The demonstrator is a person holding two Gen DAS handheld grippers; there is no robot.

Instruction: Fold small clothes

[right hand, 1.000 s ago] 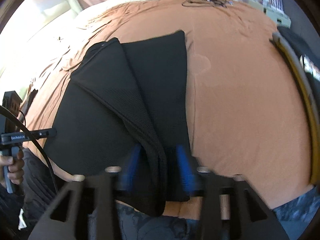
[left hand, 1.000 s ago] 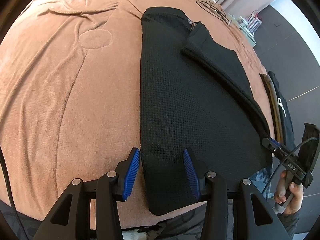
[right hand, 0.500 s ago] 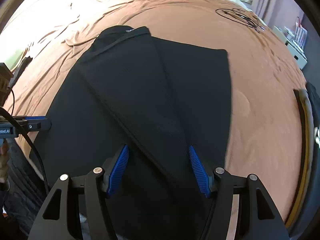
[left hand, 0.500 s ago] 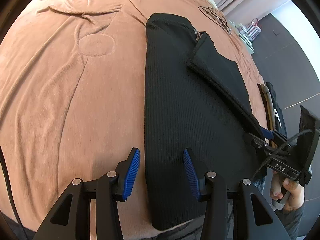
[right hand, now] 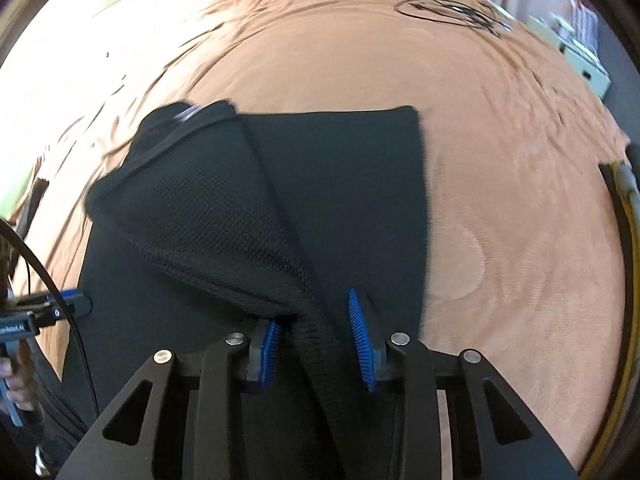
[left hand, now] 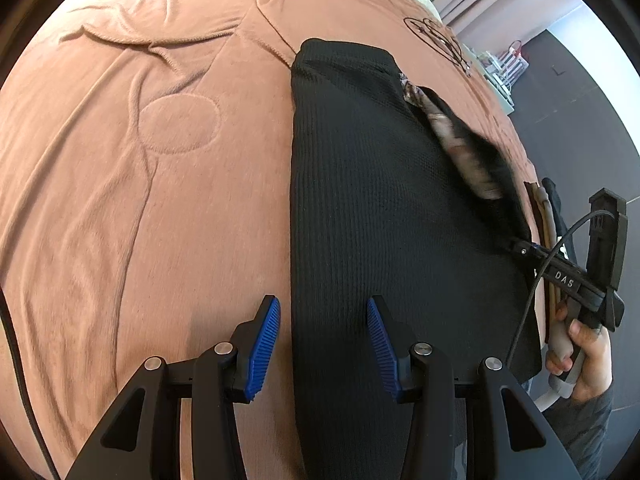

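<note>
A black waffle-knit garment (left hand: 380,208) lies lengthwise on the salmon blanket (left hand: 160,200), with one side folded over as a flap (right hand: 208,216). My left gripper (left hand: 322,312) is open and straddles the garment's left edge near its close end, its blue pads clear of the cloth. My right gripper (right hand: 314,320) is closing its jaws on the flap's thick hem (right hand: 316,332), which runs between the pads and tents up toward them. In the left wrist view the right gripper (left hand: 520,250) sits at the garment's right edge, held by a hand (left hand: 584,344), and the flap is blurred and raised.
A coil of black cable (right hand: 452,8) lies on the blanket's far side. A white shelf unit (right hand: 588,60) stands beyond the bed. A curved yellow-and-dark rim (right hand: 630,240) lies along the bed's right edge. Dark floor (left hand: 580,128) lies past it.
The right gripper's jaws have narrowed around the flap's hem, and the flap has lifted off the garment. The left gripper has crept a little along the garment's left edge, still open.
</note>
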